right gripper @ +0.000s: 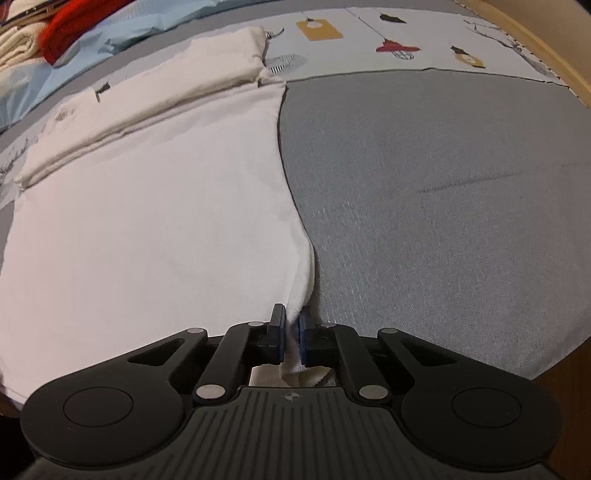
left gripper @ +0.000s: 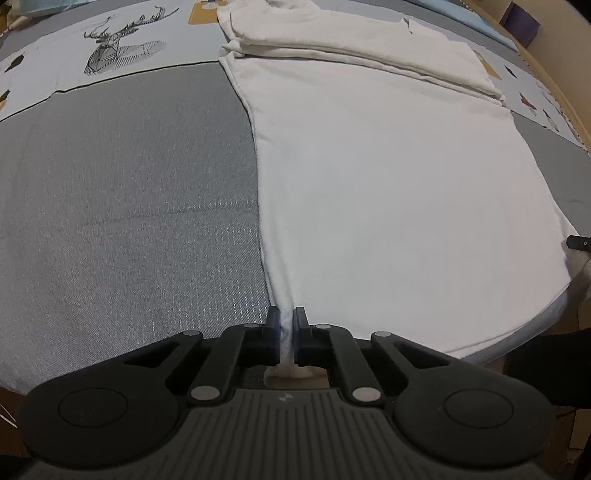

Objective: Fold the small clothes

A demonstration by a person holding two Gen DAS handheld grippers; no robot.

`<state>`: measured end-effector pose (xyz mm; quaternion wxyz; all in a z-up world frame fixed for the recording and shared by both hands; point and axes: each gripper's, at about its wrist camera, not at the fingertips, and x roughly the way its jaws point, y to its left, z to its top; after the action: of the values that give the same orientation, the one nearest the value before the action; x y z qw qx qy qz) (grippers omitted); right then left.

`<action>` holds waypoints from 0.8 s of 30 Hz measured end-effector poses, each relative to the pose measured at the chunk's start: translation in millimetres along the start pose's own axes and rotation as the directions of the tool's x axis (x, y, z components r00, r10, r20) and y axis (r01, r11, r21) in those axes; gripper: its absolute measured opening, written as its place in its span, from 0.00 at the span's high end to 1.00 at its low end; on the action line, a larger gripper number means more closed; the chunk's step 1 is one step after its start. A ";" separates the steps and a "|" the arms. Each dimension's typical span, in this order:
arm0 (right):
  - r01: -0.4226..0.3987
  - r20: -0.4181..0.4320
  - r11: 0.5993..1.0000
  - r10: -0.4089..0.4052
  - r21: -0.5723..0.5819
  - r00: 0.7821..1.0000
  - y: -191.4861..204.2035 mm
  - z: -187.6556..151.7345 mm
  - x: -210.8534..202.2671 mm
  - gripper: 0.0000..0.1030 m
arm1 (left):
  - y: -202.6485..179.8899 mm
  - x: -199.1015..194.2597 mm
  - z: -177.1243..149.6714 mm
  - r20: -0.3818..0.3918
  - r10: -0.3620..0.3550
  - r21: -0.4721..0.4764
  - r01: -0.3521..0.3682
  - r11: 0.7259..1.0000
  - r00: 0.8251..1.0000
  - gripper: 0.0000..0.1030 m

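The white, soft cotton garment lies flat across the grey woven bed cover, filling centre-right of the left view. Left gripper and right gripper each pinch a near hem corner; light and limp, it will likely sag unless held at the corners.

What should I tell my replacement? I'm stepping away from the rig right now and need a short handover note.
Left gripper: shut on the near left corner of the white garment.
Right gripper: shut on the near right corner of the same garment.
Layout: garment lies flat on the grey bed cover, its far end already folded over into a thick band. A red item and pale folded cloths sit at the far left in the right wrist view.
Done: far fold, both near corners gripped.
Left: probably lift the near edge and carry it over towards the far band, then smooth.
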<state>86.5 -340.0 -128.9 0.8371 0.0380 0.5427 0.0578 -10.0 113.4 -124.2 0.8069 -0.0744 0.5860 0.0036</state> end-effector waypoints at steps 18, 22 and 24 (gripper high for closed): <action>-0.247 0.306 0.969 0.236 -0.004 0.922 4.6 32.5 -114.3 0.95 | 9.0 -113.0 11.6 0.232 -0.142 0.052 0.134 0.990 0.962 0.96; -0.324 0.359 0.945 0.315 -0.037 0.879 -8.4 25.8 -159.9 0.95 | 23.7 -162.0 -6.5 0.301 -0.174 0.055 0.165 0.985 0.937 0.96; -0.371 0.372 0.927 0.361 -0.046 0.855 -19.3 18.0 -180.4 0.95 | 32.1 -183.6 -18.4 0.328 -0.184 0.048 0.179 0.983 0.927 0.96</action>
<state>31.1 -384.1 39.1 0.8979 0.1621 0.3569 0.2000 -87.9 157.8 40.2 0.8912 -0.1196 0.4328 -0.0636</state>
